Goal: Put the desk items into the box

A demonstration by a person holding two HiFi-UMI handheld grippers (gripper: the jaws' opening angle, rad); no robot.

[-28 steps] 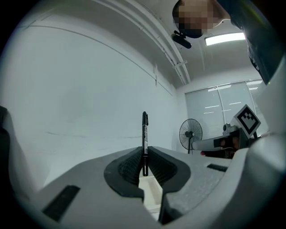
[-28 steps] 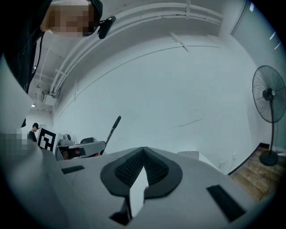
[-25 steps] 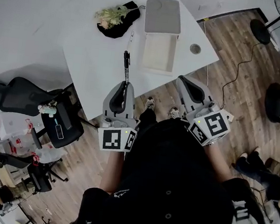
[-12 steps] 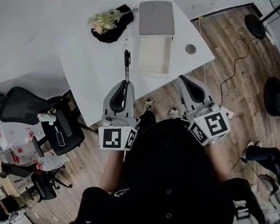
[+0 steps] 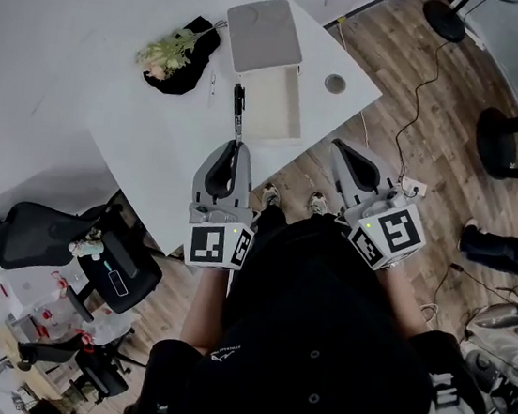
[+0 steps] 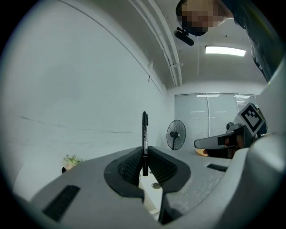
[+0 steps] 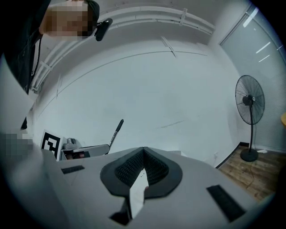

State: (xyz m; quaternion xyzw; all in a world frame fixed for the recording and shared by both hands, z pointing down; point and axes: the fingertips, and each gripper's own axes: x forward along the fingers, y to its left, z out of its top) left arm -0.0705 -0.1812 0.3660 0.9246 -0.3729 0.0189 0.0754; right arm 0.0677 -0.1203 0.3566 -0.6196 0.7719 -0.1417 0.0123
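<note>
The left gripper (image 5: pixel 236 145), pinching the pen (image 5: pixel 238 113), has edged closer to the box (image 5: pixel 274 109). The pen tip is now just beside its rim, so the drop looks near. The right gripper (image 5: pixel 343 150) waits pressed together, empty.

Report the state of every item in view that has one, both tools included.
left tool: shut on the black pen, which sticks out past its tips.
right tool: shut, nothing between its jaws.
box: open, nothing visible inside.
grey lid: off the opening, lying flat at the box's far end.
plant: lying on the desk.
</note>
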